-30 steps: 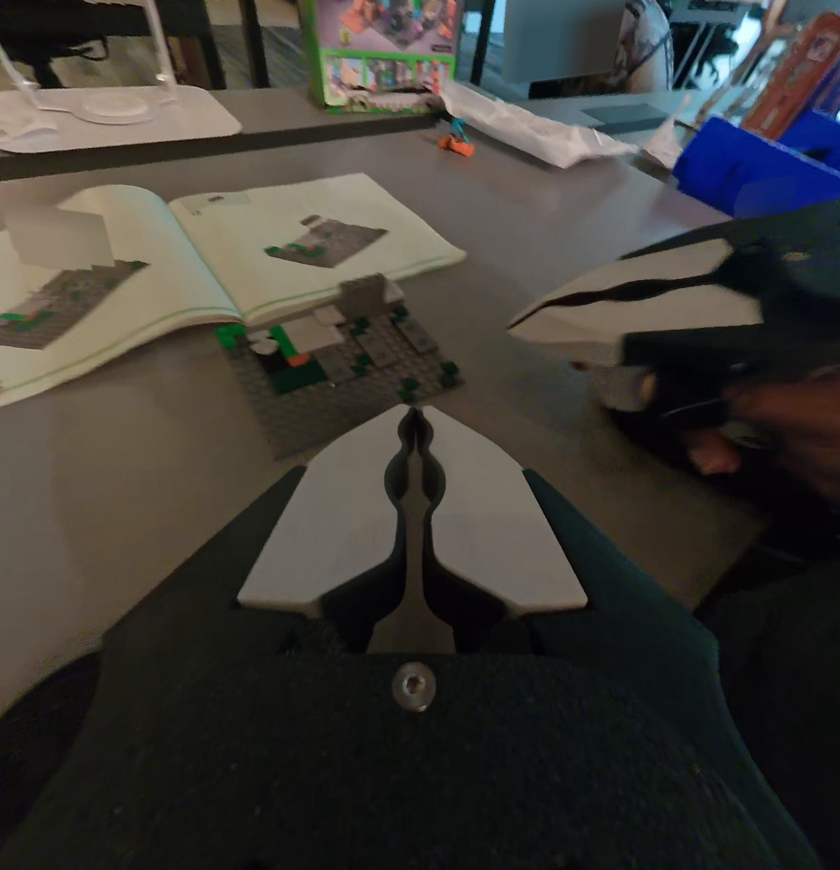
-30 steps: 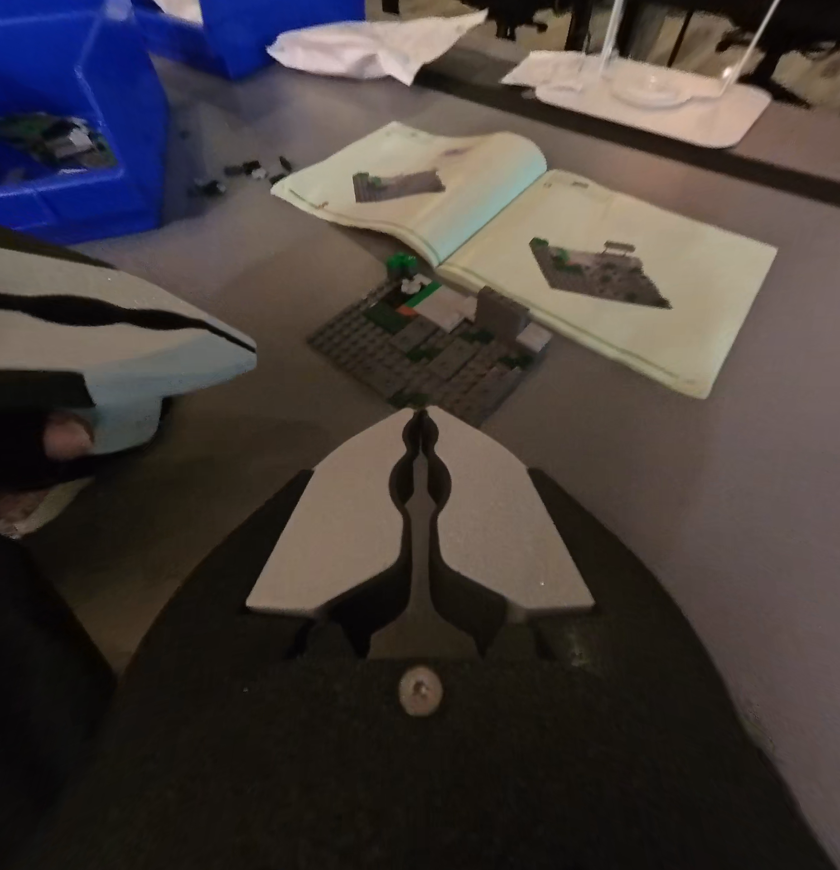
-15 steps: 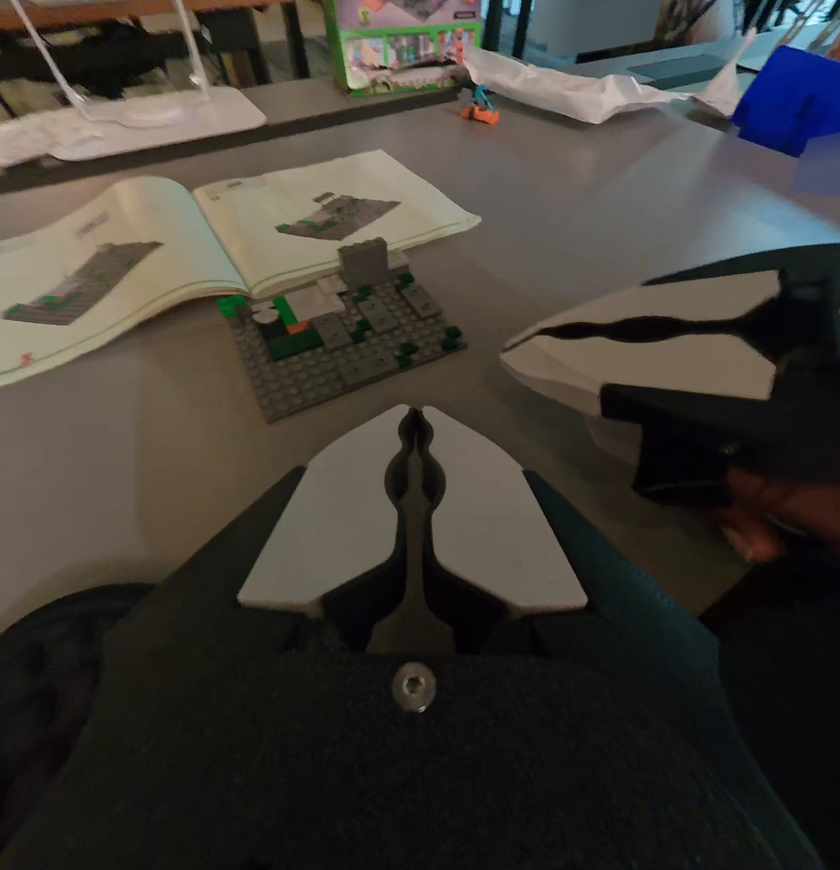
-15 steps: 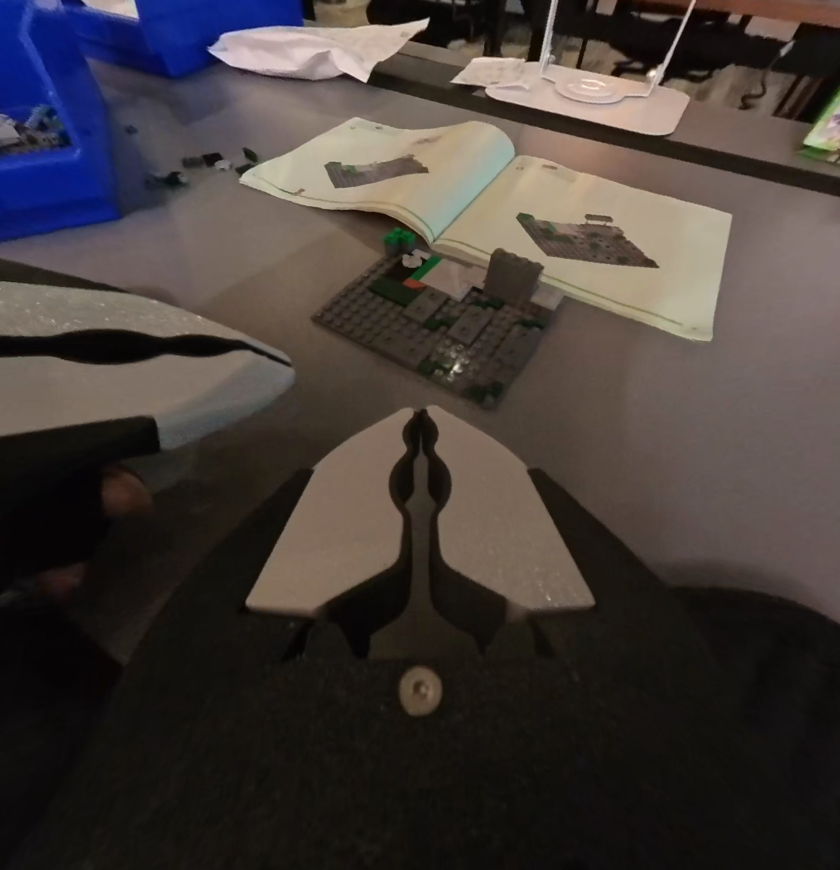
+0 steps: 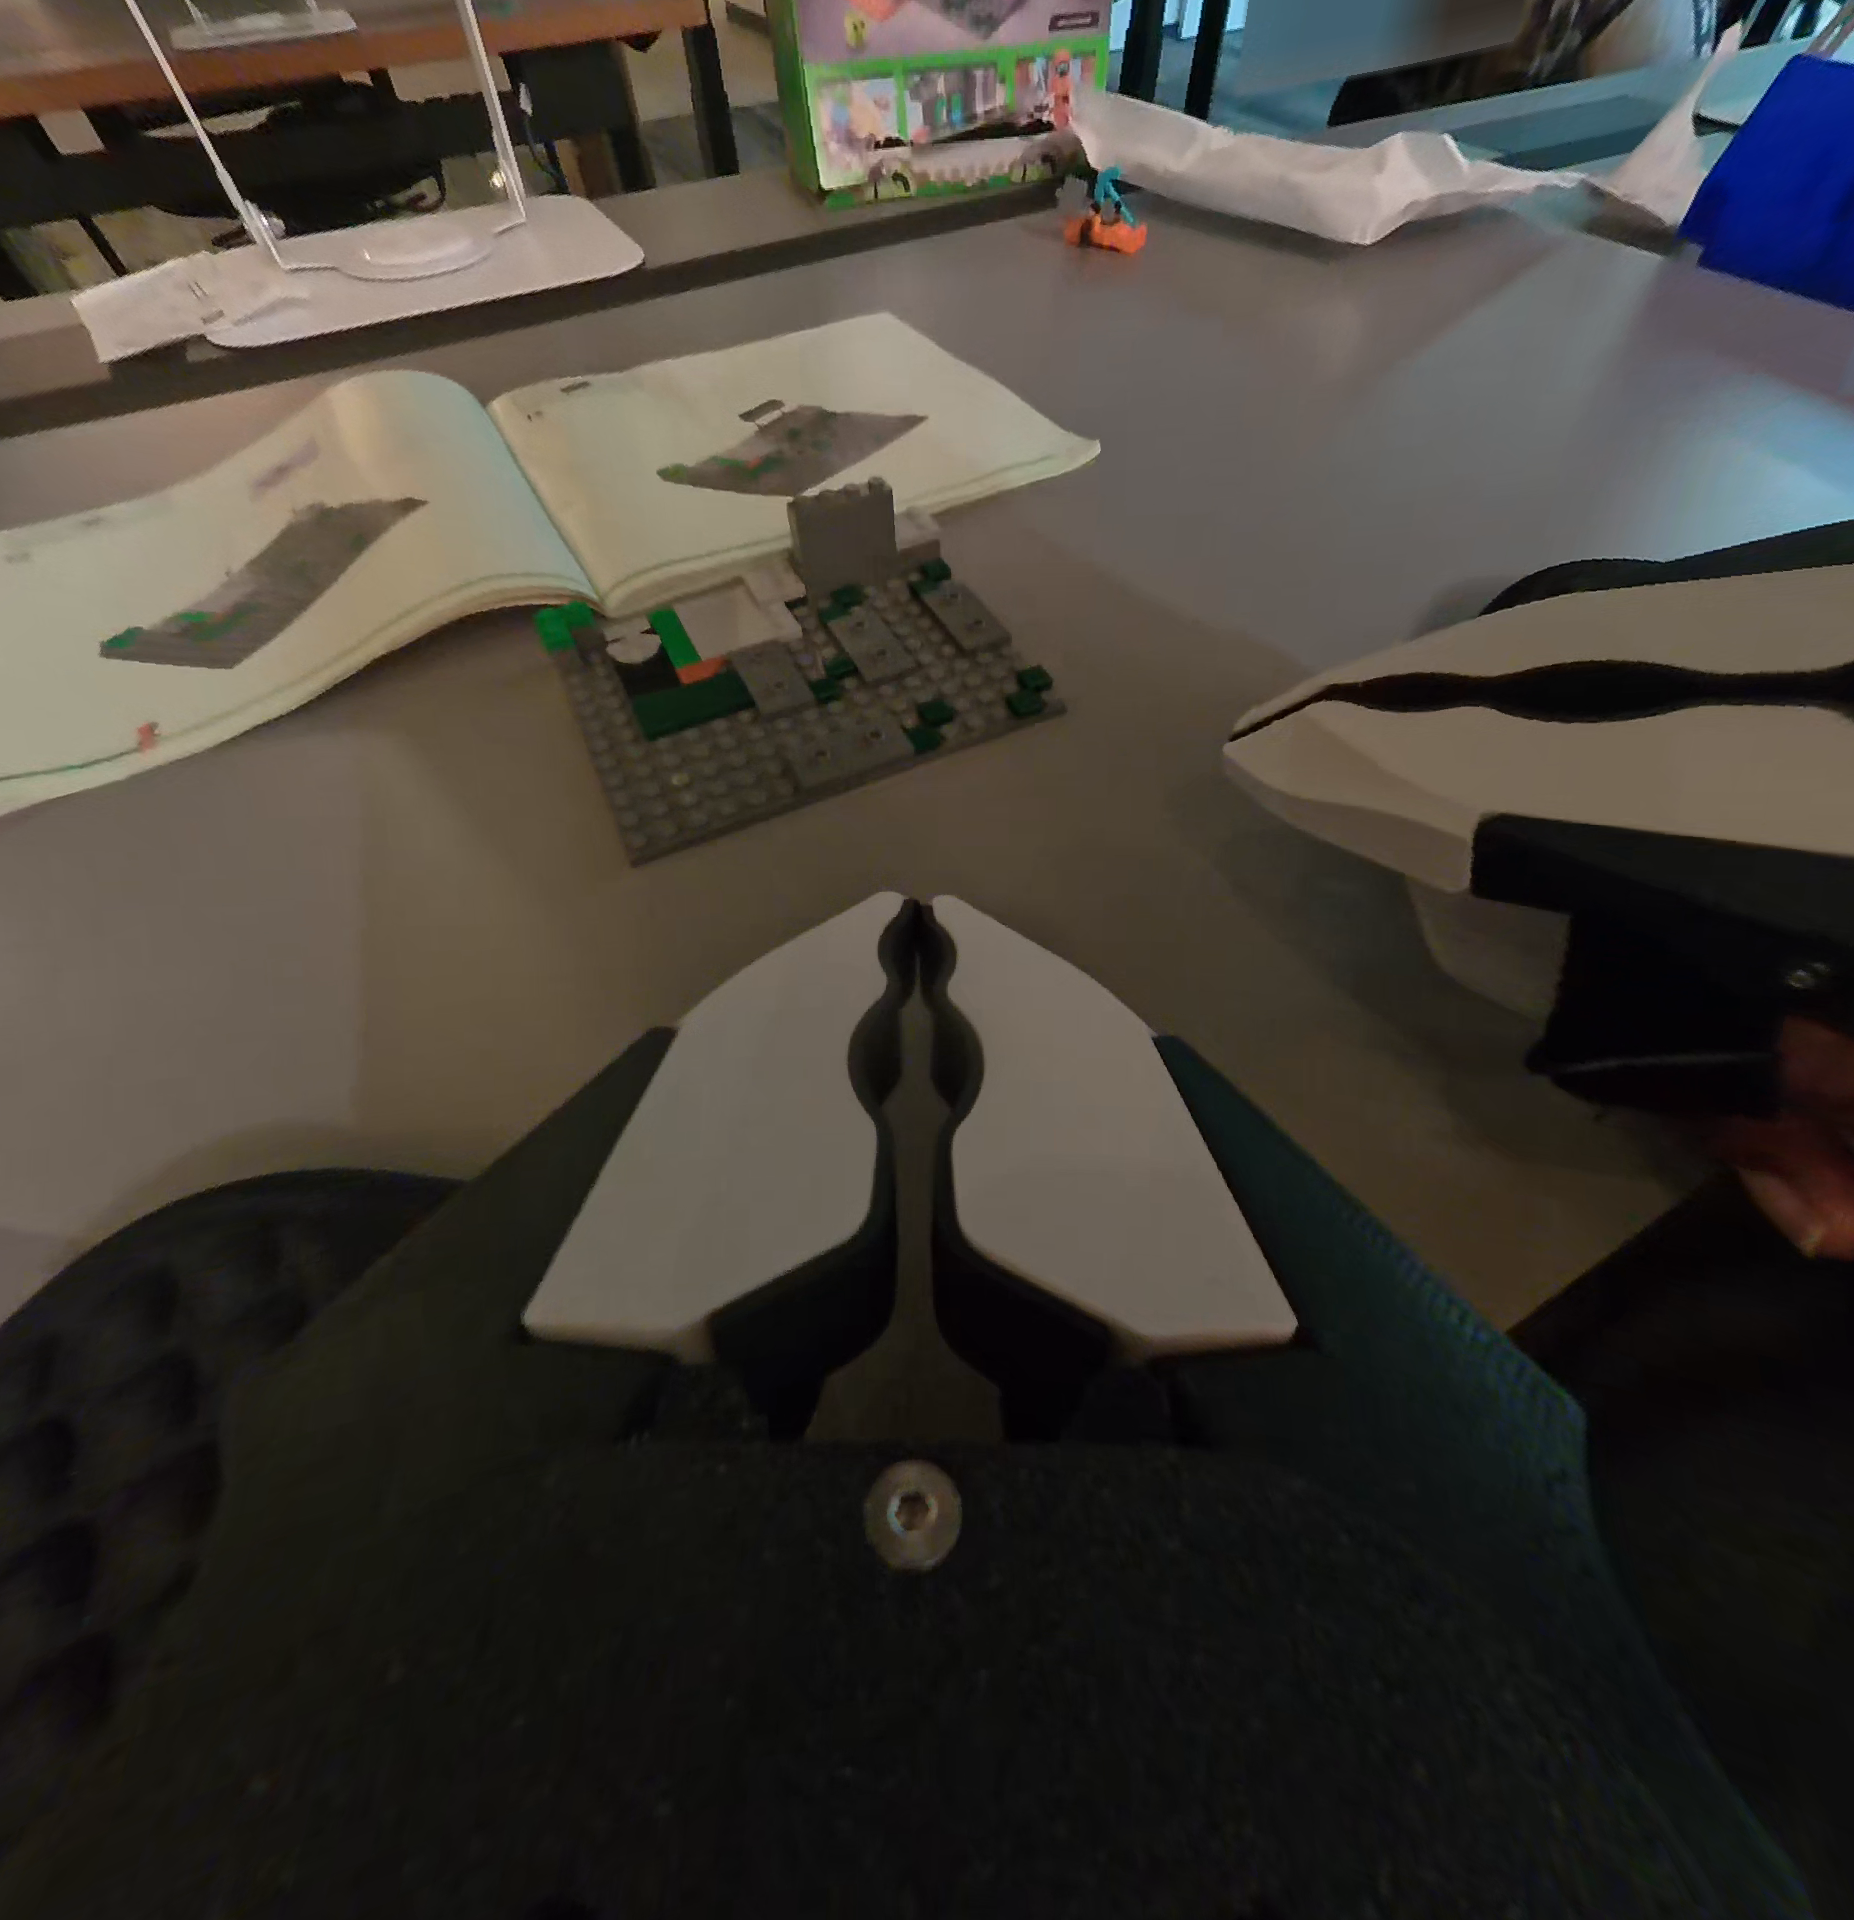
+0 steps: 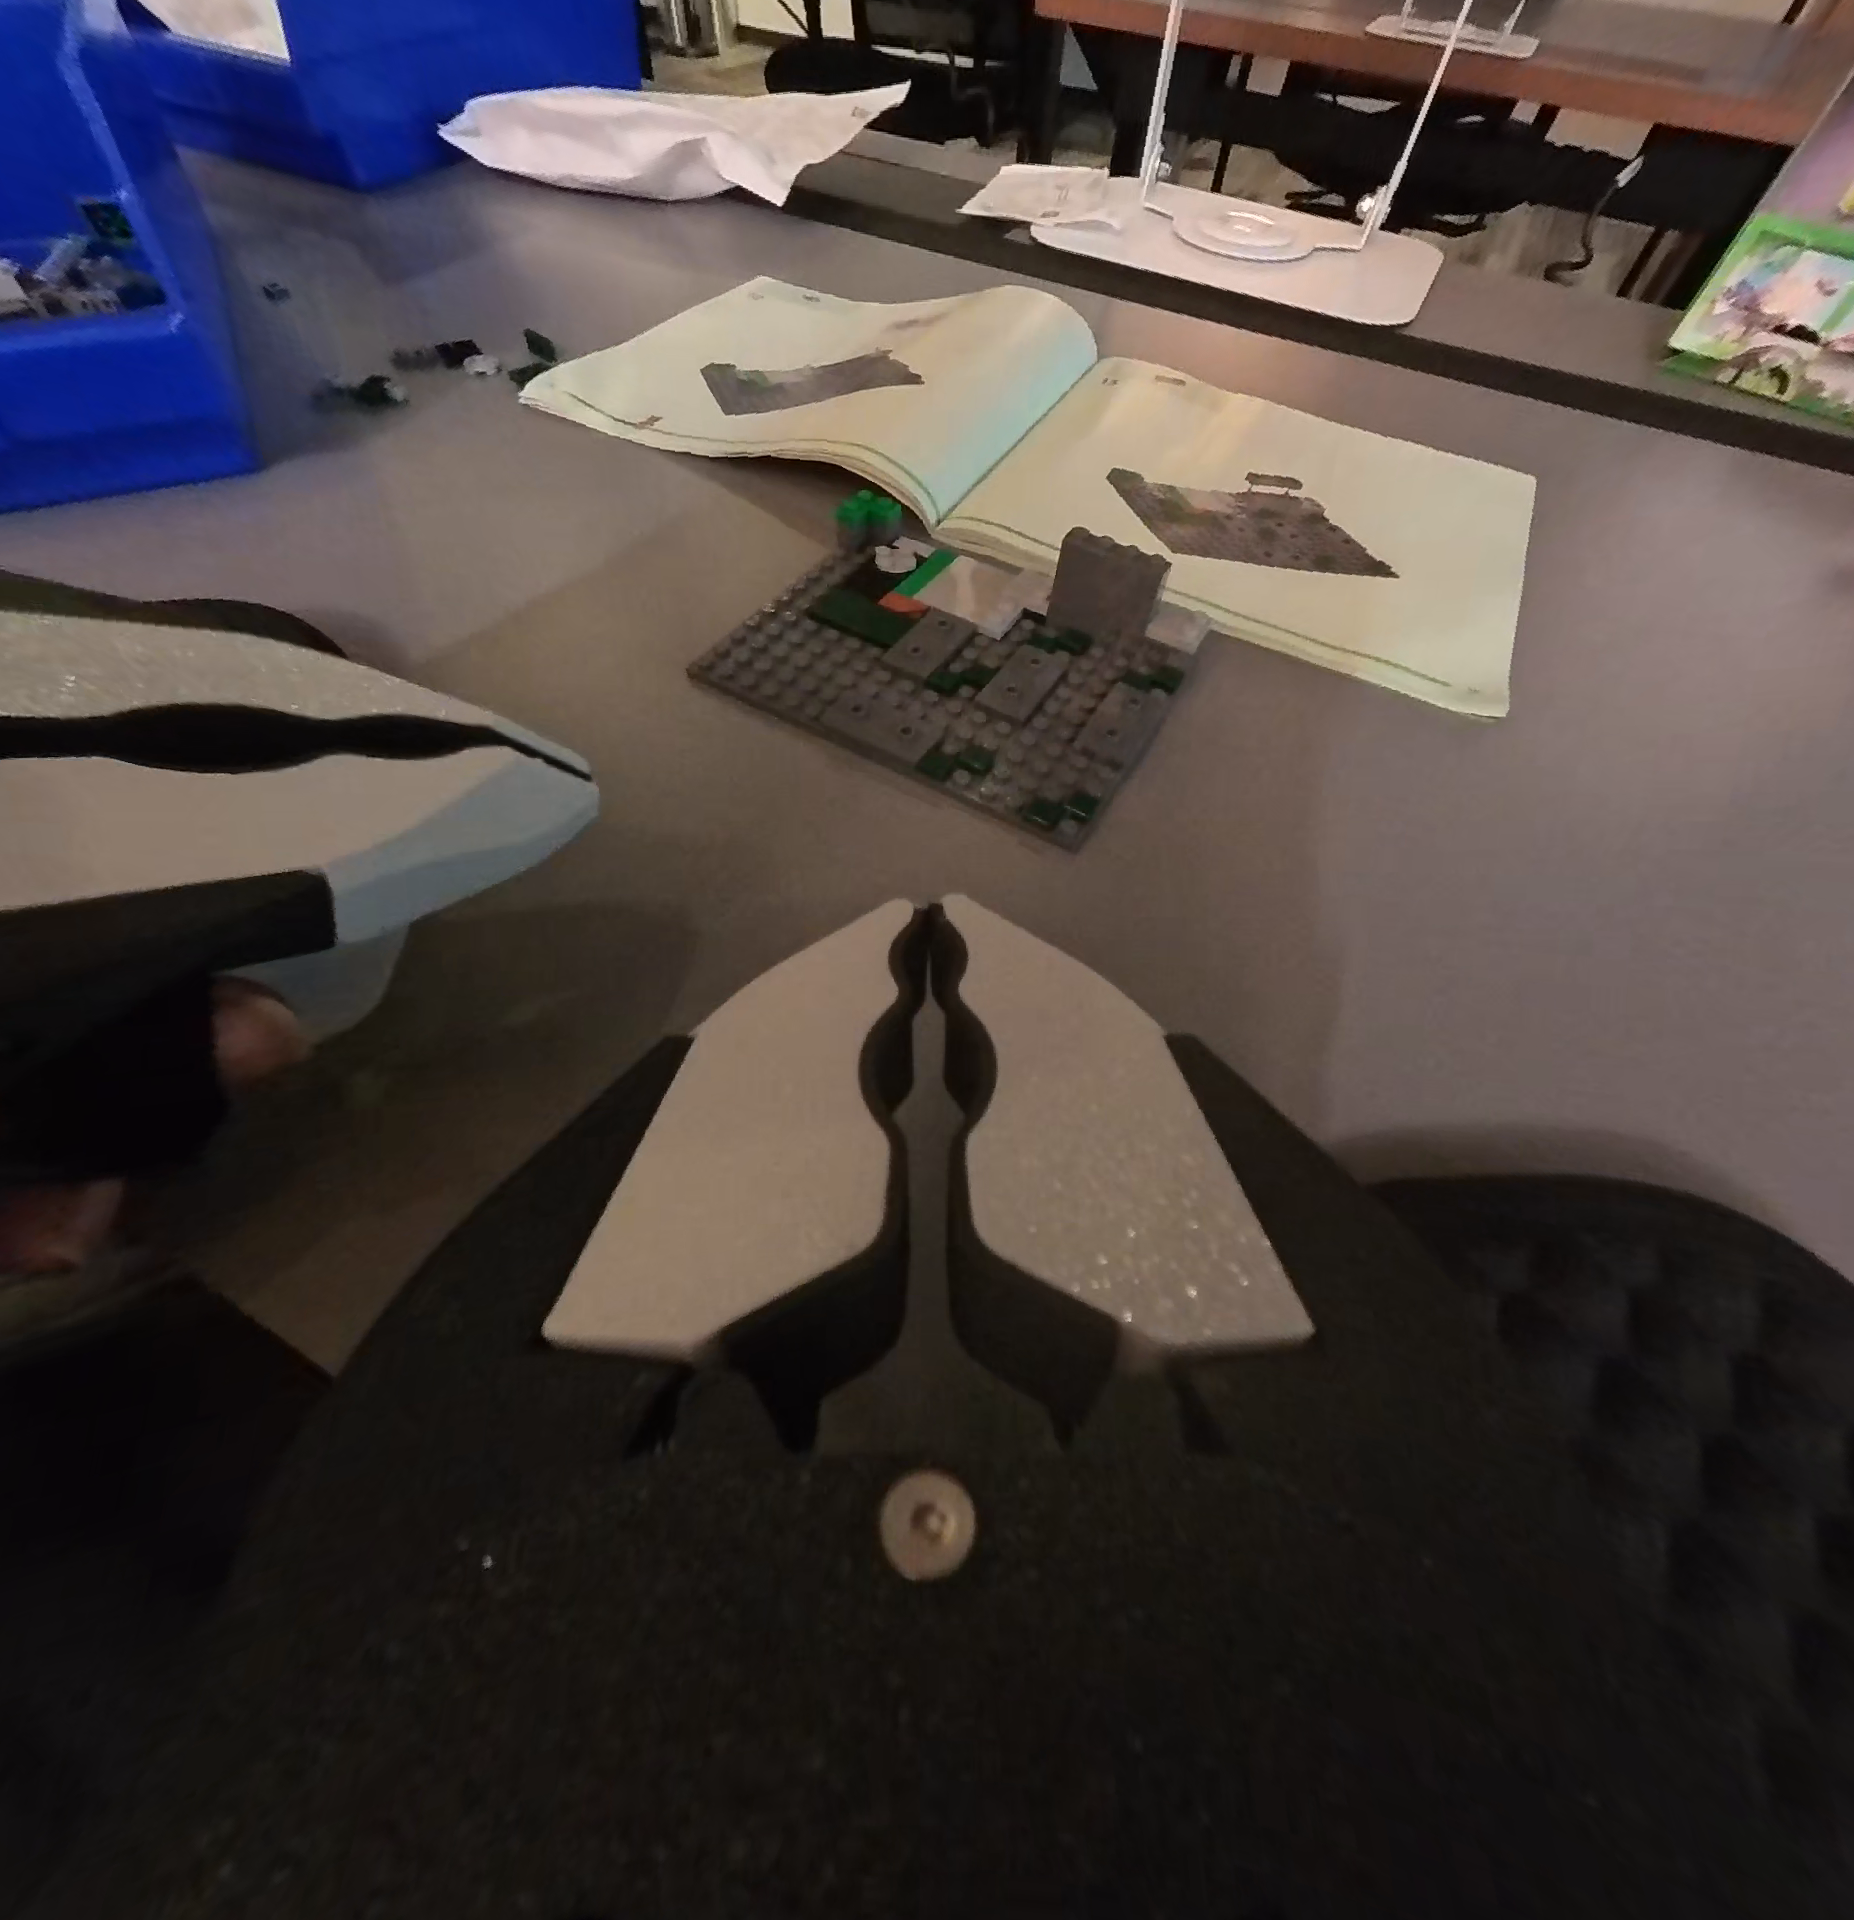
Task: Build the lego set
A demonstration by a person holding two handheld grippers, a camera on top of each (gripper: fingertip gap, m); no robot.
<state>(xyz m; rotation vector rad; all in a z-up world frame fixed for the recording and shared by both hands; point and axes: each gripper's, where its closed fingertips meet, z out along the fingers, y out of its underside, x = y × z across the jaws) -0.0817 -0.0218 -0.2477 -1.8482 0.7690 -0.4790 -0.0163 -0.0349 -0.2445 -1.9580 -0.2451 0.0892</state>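
A dark grey lego baseplate [image 5: 694, 790] [image 6: 798, 675] lies mid-table with grey tiles, green and black pieces and a tall grey brick [image 5: 842, 525] [image 6: 1105, 582] at its far edge. An open instruction booklet [image 5: 383, 520] [image 6: 1266, 488] lies just behind it. My left gripper [image 5: 918, 906] is shut and empty, above the table short of the plate's near edge. My right gripper [image 6: 933, 910] is shut and empty, also short of the plate. Each shows side-on in the other's view, the right one [image 5: 1240, 732] and the left one [image 6: 580, 769], both with fingers together.
Blue bins [image 6: 81, 343] with loose pieces stand at the left of the right wrist view; several small dark pieces [image 6: 435, 358] lie beside them. A lego box [image 5: 944, 94], white paper bag [image 5: 1318, 177], small orange-teal figure [image 5: 1105, 223] and clear stand [image 5: 414, 239] sit at the back. The left gripper's tips are roughly 7 cm from the right gripper's. Left tips and right tips are each some 15 cm from the tall grey brick [image 6: 1105, 582]. It is also in sight in the left wrist view [image 5: 848, 525].
Both grippers have pulled back and up from the baseplate, which now sits farther ahead in both views. Both stay shut and empty.
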